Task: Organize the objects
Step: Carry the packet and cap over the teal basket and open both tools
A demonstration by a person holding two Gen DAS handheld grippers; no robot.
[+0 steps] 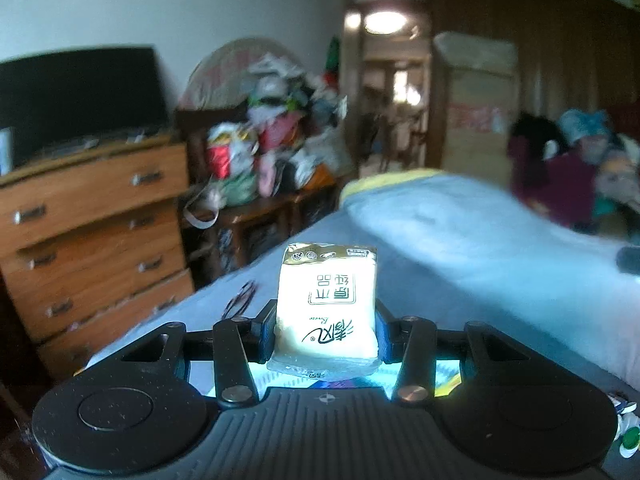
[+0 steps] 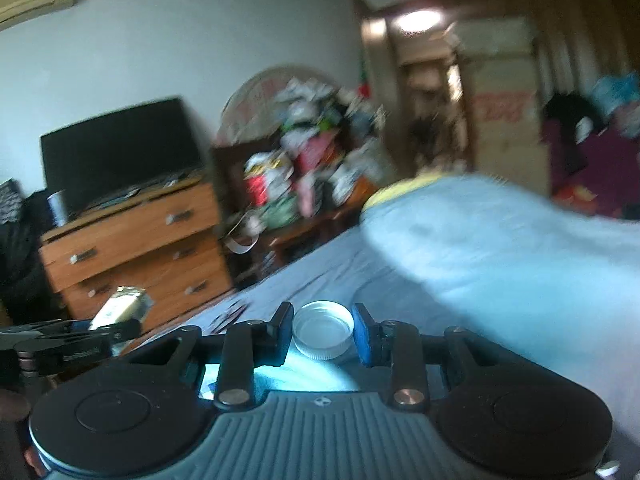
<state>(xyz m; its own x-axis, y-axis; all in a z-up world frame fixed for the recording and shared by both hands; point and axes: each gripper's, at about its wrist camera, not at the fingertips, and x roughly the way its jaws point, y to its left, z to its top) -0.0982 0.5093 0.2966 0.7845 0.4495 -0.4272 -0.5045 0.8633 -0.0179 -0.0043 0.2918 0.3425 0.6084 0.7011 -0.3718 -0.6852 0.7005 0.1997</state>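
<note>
Midway, seemingly: the left tool (image 1: pixel 326 330) pinches a pale yellow plastic-wrapped tissue pack (image 1: pixel 327 300), the right tool (image 2: pixel 323 330) clamps a white ribbed plastic lid (image 2: pixel 322 334), both aloft over the blue-sheeted bed (image 1: pixel 460 240); neither is placed yet.

- Dim, blue-tinted room; a ceiling lamp (image 1: pixel 385 22) in the doorway glares white.
- Motion blur smears the background, worst in the right wrist view.
- Fisheye bends the dresser (image 1: pixel 92 216) and darkens corners.
- Tissue pack (image 1: pixel 326 304) stays sharp.
</note>
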